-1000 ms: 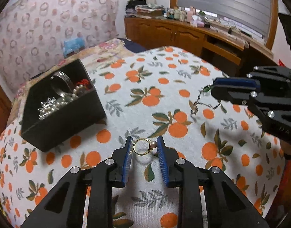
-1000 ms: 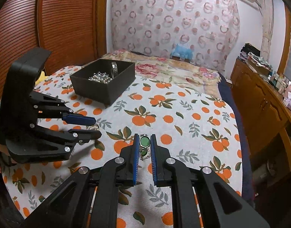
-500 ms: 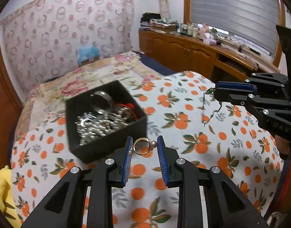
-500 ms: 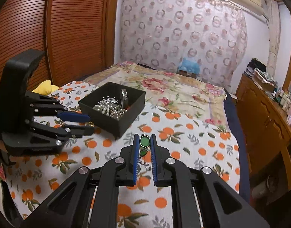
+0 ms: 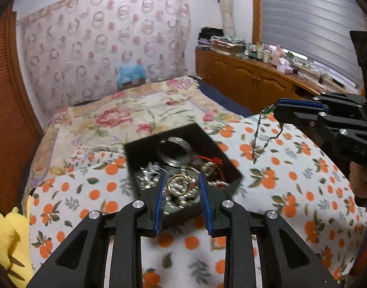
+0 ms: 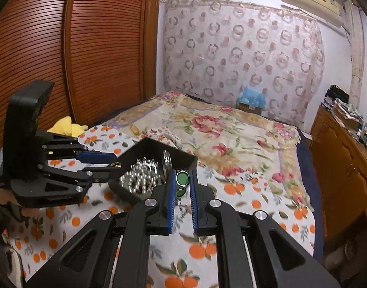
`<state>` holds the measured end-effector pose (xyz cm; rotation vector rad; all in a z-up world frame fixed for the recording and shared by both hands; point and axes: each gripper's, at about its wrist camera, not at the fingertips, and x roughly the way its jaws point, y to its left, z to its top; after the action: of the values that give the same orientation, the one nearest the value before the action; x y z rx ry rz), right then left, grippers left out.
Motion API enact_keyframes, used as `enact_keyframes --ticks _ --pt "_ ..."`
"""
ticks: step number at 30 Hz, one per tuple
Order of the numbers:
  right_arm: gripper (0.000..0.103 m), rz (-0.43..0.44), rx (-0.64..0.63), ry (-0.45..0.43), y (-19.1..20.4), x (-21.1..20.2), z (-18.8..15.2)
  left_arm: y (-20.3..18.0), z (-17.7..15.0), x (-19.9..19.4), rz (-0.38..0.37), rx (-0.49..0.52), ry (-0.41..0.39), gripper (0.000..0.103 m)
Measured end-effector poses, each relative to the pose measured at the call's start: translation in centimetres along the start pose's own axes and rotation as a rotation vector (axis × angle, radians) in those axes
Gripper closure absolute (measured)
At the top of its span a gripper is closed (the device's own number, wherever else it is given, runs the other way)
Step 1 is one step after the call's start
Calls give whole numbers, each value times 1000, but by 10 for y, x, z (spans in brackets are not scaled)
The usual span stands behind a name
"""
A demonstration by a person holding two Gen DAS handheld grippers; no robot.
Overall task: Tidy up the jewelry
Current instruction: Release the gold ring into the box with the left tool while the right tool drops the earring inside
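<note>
**Both pieces carried to the box, not yet dropped**

The left gripper (image 5: 181, 184) was clenched on a thin gold ring with a small pearl (image 5: 182, 184), held in the air over the near part of the open square black jewelry box (image 5: 145, 147). The right gripper (image 6: 182, 186) was clenched on a fine chain necklace with round green stones (image 6: 182, 178); its chain hung free below the pads, near the box's right corner.

Step in hand, as judged: transport to the box. Next move would call for bringing each piece inside the walls, then parting the fingers.

The box already held silver beads (image 6: 135, 180) and an upright metal bangle (image 6: 167, 162), so free room looked small. The orange-print cloth (image 5: 291, 192) around the box lay bare. The two grippers stood near each other at the box.
</note>
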<state>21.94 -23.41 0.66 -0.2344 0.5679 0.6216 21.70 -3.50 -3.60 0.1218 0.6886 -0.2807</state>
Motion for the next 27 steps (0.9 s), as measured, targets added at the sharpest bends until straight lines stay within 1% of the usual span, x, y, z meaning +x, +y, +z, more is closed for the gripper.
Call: enact_keyframes --ticks 4,13,20,22,27 --pt "90 12 -4 -2 2 10 9 16 -3 3 -16 -60 -16 78" --pt "90 26 -10 3 8 37 26 38 -8 5 -32 -116 -29 78" --pt "90 15 -21 25 9 66 38 43 -9 6 -39 -126 -37 78" --pt "90 -1 -25 34 8 75 39 43 -9 5 -40 -129 -41 78" --pt "90 -5 -24 62 6 91 39 43 -9 5 -37 -127 -43 78"
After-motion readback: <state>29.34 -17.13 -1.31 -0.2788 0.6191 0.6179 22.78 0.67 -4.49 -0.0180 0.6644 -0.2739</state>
